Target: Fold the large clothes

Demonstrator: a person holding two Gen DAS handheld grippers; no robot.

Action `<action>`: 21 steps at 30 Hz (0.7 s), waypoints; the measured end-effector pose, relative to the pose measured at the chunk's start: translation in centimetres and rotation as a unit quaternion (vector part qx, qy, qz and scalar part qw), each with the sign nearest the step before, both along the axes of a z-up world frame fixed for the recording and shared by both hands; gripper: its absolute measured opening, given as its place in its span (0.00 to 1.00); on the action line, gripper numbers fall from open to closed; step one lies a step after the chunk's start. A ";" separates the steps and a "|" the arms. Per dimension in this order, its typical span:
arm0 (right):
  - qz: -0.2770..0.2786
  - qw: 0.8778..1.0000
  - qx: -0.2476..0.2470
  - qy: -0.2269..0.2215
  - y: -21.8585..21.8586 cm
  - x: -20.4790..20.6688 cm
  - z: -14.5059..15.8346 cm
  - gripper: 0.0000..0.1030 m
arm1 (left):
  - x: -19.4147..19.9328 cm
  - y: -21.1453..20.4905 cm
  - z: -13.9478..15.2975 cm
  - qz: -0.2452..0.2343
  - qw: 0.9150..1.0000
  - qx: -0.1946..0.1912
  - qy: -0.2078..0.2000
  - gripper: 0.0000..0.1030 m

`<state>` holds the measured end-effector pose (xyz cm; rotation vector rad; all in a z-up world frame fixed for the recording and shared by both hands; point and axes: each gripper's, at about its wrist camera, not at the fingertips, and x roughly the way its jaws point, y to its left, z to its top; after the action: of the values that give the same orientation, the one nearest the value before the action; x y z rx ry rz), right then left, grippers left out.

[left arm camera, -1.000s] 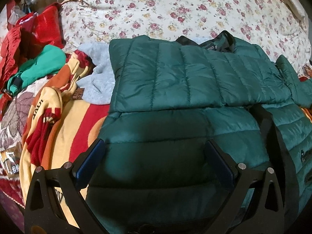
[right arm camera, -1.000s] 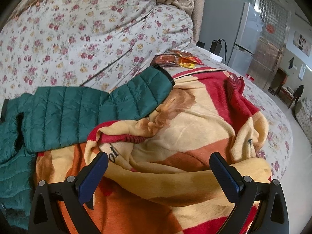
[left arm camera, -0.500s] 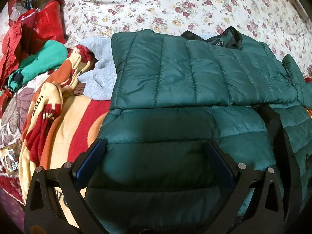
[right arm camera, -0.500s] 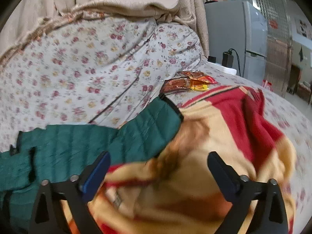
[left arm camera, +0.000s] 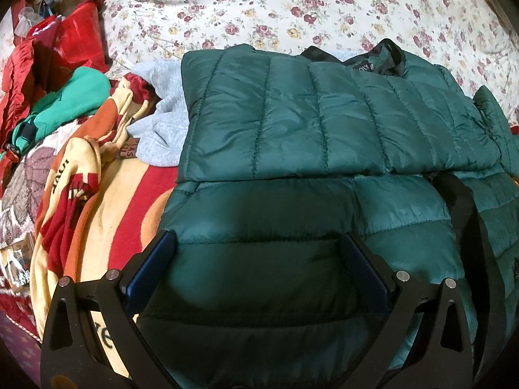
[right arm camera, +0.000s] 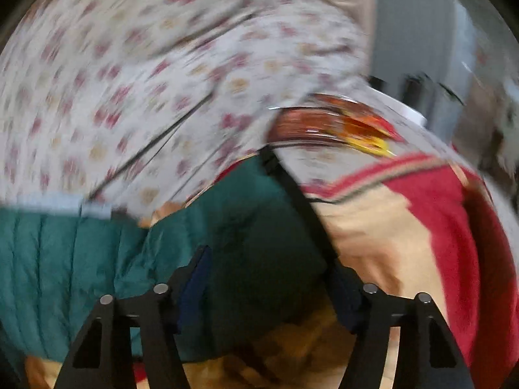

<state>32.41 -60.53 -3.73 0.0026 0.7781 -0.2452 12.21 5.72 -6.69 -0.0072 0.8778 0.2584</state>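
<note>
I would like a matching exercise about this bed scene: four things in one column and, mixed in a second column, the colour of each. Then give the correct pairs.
Things
1. puffer jacket
2. sweatshirt lying left of the jacket
3. bedsheet
4. shiny bag at the far left

Colours
A. light grey
B. red
C. dark green
D. white with small red flowers

Pairs: 1-C, 2-A, 3-D, 4-B
</note>
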 end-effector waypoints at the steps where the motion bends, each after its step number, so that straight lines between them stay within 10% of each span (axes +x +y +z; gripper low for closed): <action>1: 0.013 1.000 0.012 0.004 0.2 0.2 0.0 0.28 | 0.0 0.1 0.0 0.000 1.000 0.000 0.000 0.99; 4: 0.036 0.997 0.063 -0.008 0.8 -0.2 1.1 0.13 | 0.0 0.1 0.0 0.000 1.000 -0.003 0.000 0.99; 13: 0.074 0.991 0.089 -0.063 9.4 -4.6 9.6 0.12 | -0.3 0.1 0.2 0.002 1.000 -0.006 -0.005 0.99; 21: 0.137 0.980 0.136 -0.049 22.9 -7.9 6.9 0.12 | -1.0 0.1 0.4 0.004 1.000 -0.003 -0.012 0.99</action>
<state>24.54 -37.65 3.14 0.1645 0.6991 0.1239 11.23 5.81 -6.24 -0.0196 0.8542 0.2618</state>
